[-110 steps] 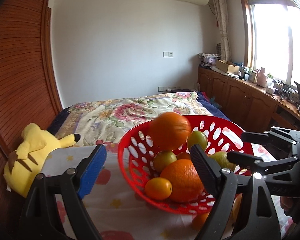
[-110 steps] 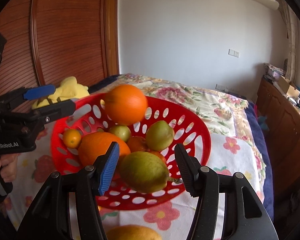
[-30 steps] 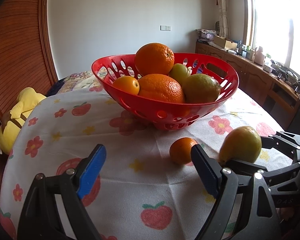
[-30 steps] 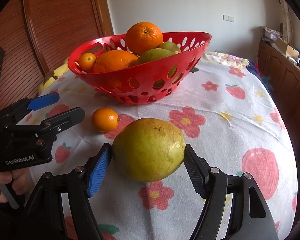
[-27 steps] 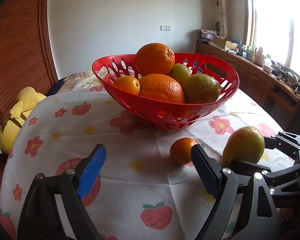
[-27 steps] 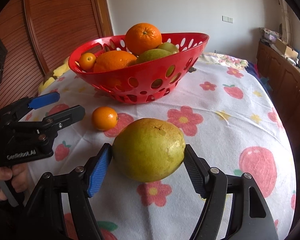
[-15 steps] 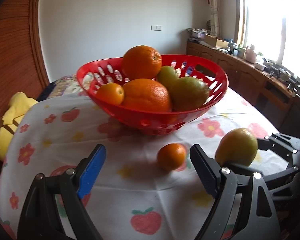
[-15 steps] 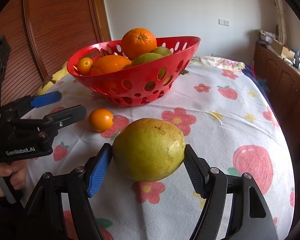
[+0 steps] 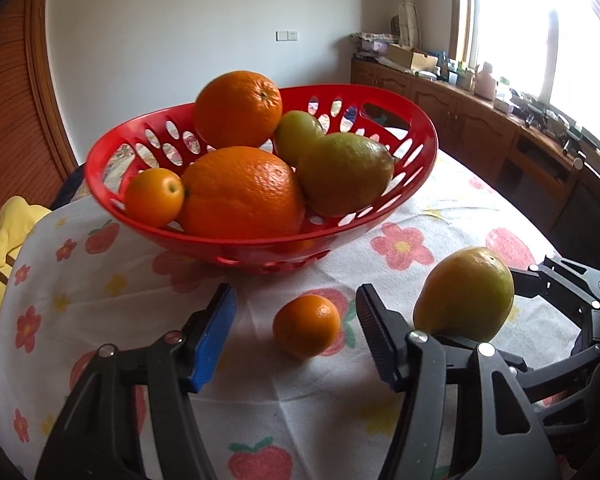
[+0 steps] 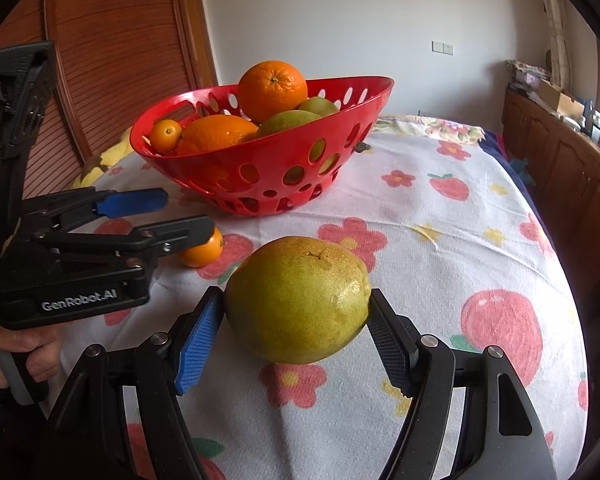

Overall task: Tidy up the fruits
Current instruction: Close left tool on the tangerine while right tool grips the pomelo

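Note:
A small orange [image 9: 306, 326] lies on the flowered tablecloth in front of the red basket [image 9: 380, 224]. My left gripper [image 9: 295, 294] straddles it and its jaws are closing. The pads still stand clear of the peel, with the wider gap on the blue side. The right wrist view shows the same left gripper [image 10: 180, 212] hiding part of that small orange [image 10: 204, 250]. My right gripper [image 10: 296, 298] is shut on a yellow-green pear [image 10: 296, 300], held just above the cloth. The pear [image 9: 464, 294] also shows at the right of the left wrist view. The basket [image 10: 260, 160] holds oranges and green pears.
A yellow plush toy [image 9: 4, 240] lies beyond the table's left edge. Wooden cabinets [image 9: 480, 128] run along the right wall under a bright window. A wooden slatted door [image 10: 112, 60] stands behind the basket. Tablecloth [image 10: 440, 208] stretches to the right of the basket.
My left gripper has moved over so the small orange now lies between its jaws, and the jaws have narrowed a good deal. The right gripper still holds the pear in the same place.

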The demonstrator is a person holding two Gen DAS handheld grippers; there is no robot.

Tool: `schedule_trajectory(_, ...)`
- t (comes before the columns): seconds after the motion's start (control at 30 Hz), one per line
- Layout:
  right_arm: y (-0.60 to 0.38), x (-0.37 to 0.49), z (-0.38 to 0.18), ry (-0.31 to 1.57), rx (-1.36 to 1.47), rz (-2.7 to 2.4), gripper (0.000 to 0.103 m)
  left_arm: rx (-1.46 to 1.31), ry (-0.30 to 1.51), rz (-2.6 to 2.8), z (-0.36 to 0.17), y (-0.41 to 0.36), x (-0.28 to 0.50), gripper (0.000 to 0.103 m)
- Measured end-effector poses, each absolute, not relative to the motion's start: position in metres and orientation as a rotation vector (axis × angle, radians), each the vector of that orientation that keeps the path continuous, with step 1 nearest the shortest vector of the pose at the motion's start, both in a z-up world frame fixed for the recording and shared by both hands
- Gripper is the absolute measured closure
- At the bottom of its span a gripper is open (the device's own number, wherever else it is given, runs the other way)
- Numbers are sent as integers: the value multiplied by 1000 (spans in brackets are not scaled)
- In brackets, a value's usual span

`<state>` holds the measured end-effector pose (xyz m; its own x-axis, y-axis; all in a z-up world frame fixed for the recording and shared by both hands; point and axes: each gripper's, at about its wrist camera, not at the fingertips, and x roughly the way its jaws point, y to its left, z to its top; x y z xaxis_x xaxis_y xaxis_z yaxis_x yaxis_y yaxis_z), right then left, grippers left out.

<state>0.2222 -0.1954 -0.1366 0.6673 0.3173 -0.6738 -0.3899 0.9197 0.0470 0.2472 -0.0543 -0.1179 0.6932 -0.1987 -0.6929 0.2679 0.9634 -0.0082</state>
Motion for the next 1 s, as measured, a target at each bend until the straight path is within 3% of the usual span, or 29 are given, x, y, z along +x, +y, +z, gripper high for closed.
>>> schedule_trajectory(0.23,-195,223,-137,744,-108,400,29,114,798,-271,-123,-58,252,45)
schedule_trajectory(0.47,-194,224,-138,749,-109,398,29,116,836,-297,-132,-56,250,66)
schedule_trajectory(1.0,-195,226,-139,758,-109,398,29,74,789,-277,-123,-27,226,66)
